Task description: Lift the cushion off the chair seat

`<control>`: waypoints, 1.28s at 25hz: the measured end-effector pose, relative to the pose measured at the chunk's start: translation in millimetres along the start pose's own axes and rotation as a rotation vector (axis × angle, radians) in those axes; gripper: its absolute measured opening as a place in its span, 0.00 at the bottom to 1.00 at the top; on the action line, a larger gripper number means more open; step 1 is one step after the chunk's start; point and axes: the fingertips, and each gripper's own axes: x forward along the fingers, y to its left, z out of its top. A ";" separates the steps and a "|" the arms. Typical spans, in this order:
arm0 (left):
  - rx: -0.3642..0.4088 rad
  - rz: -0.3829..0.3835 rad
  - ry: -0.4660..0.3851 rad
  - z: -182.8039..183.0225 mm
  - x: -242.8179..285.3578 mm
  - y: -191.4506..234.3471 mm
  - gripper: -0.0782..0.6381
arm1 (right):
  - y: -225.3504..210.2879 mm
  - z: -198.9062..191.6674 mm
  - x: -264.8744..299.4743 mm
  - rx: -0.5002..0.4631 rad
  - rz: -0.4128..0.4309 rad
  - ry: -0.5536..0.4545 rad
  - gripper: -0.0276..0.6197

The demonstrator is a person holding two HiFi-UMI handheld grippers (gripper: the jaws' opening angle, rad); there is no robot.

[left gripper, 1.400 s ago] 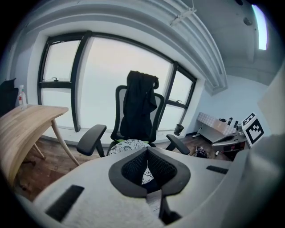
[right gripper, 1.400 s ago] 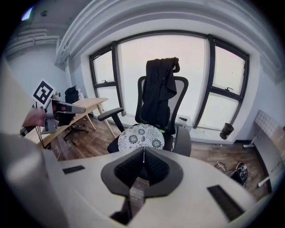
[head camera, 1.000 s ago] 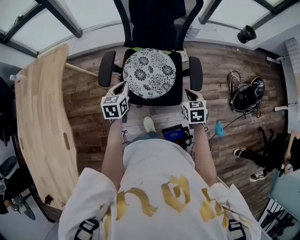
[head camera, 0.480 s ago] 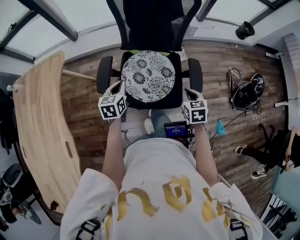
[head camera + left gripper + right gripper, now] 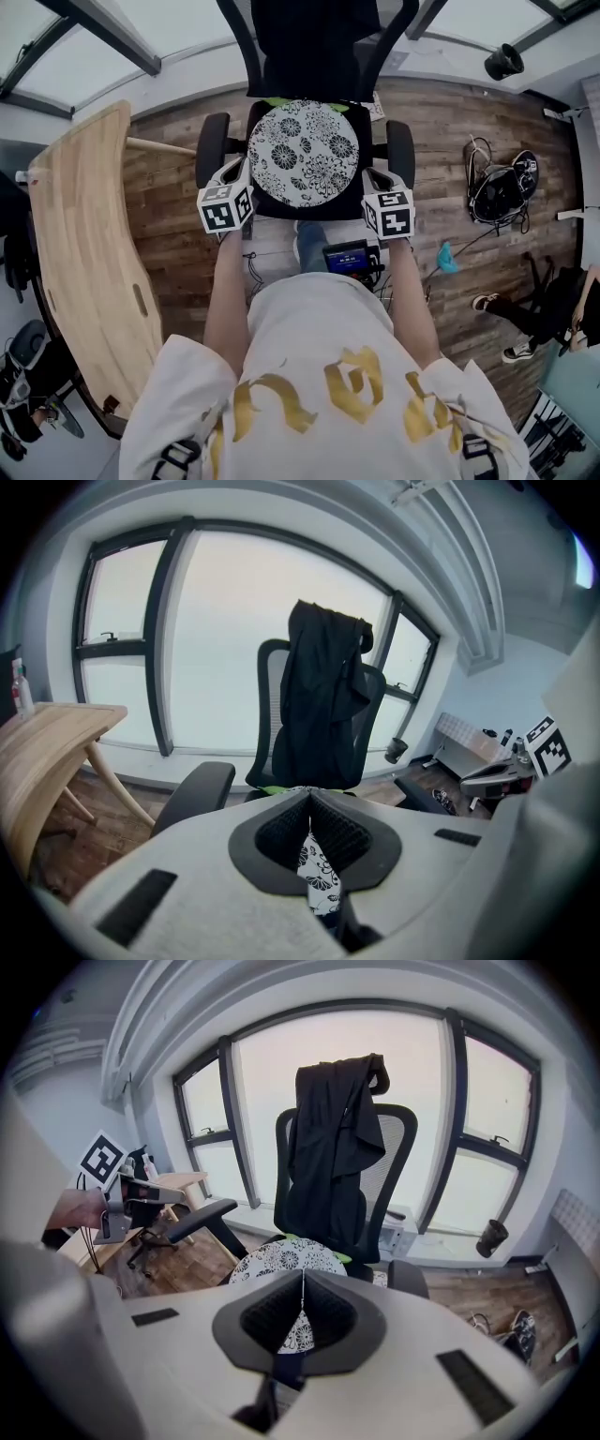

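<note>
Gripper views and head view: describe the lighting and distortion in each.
Left gripper view: the windows are blown out white, the jacket a dark silhouette, straight frames bow. Right gripper view: same backlight and bowing, dark corners. Head view: even light, cushion sharp, floorboards curve.

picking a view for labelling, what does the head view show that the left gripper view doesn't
Head view only: the whole round cushion on the seat, the person's shirt.
Left gripper view only: the left gripper with its tongs shut together, the ceiling.
Both: the chair, the black garment over its backrest, the wooden desk, the windows.
</note>
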 end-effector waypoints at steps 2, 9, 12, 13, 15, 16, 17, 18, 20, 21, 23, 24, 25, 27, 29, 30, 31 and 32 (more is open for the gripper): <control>-0.007 -0.005 0.014 -7.9 2.2 -3.1 0.12 | -3.0 -1.4 -2.2 0.012 -0.007 0.003 0.06; -0.031 0.011 0.074 -28.8 20.2 3.0 0.12 | -19.6 -2.7 15.2 0.091 0.002 0.017 0.06; -0.047 0.023 0.103 -39.9 26.4 9.7 0.12 | -20.1 -10.6 25.1 0.090 0.005 0.049 0.06; -0.053 0.026 0.113 -42.9 29.8 12.0 0.12 | -20.4 -12.6 29.0 0.092 0.008 0.059 0.06; -0.065 0.034 0.137 -49.4 38.5 15.9 0.12 | -21.7 -16.1 38.5 0.096 0.013 0.079 0.06; -0.068 0.039 0.150 -53.2 43.4 17.9 0.12 | -22.4 -17.6 44.2 0.098 0.016 0.087 0.06; -0.070 0.044 0.164 -57.3 48.7 19.7 0.12 | -23.4 -18.8 50.0 0.099 0.018 0.095 0.06; -0.069 0.046 0.179 -61.6 54.3 21.2 0.12 | -24.7 -20.1 55.4 0.101 0.018 0.103 0.06; -0.067 0.048 0.214 -71.1 64.6 22.9 0.12 | -27.8 -24.1 64.0 0.108 0.013 0.121 0.06; -0.069 0.051 0.229 -75.9 68.9 23.7 0.12 | -29.3 -26.6 67.7 0.112 0.010 0.131 0.06; -0.080 0.056 0.251 -82.8 77.2 25.9 0.12 | -32.4 -31.2 76.3 0.116 0.010 0.152 0.06; -0.087 0.059 0.259 -85.3 81.8 27.1 0.13 | -34.4 -33.4 81.2 0.112 0.007 0.165 0.06; -0.093 0.061 0.267 -87.6 86.5 28.3 0.13 | -36.6 -35.4 86.5 0.104 0.003 0.178 0.06; -0.098 0.066 0.289 -94.2 95.6 32.0 0.13 | -40.5 -39.9 97.6 0.096 -0.005 0.200 0.06; -0.097 0.077 0.322 -104.6 103.1 37.2 0.13 | -43.6 -46.4 108.5 0.107 -0.012 0.222 0.06; -0.096 0.084 0.338 -110.2 106.4 39.9 0.13 | -45.0 -50.0 113.5 0.116 -0.016 0.234 0.06; -0.097 0.089 0.354 -115.5 109.7 42.7 0.13 | -46.1 -53.3 118.6 0.123 -0.017 0.244 0.06; -0.098 0.094 0.367 -120.6 113.0 45.5 0.13 | -46.7 -56.5 123.7 0.126 -0.017 0.255 0.06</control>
